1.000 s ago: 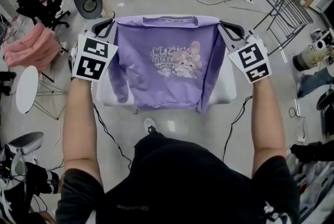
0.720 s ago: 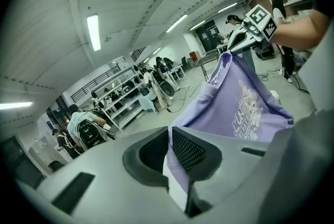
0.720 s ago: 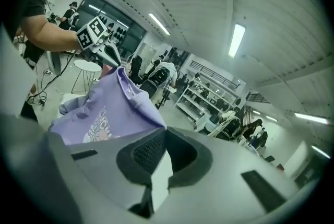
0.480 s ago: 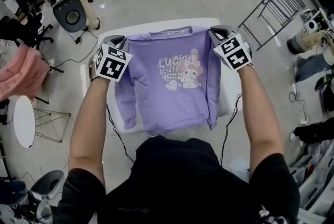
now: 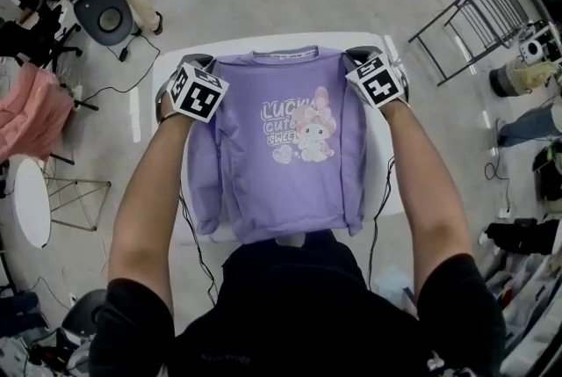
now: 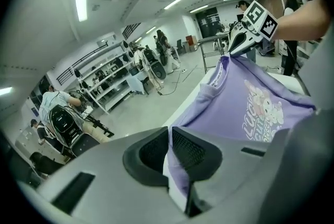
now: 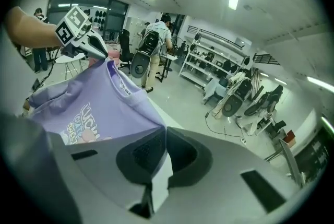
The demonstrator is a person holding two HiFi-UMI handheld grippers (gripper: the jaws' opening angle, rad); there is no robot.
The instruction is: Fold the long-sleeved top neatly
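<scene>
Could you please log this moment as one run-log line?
left gripper: shut on purple top | right gripper: shut on it | top: print up, over table

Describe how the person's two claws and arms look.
The left claw and right claw are grey, with black textured pads; each carries a white cube with black square markers. A thin black cable trails from each. The person wears a black short-sleeved shirt; forearms bare.

Lilac top (image 5: 281, 147), pink-white cartoon print; white table (image 5: 167, 68).

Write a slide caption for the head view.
Left gripper and right gripper pinch purple long-sleeved top by its shoulders over white table.
</scene>
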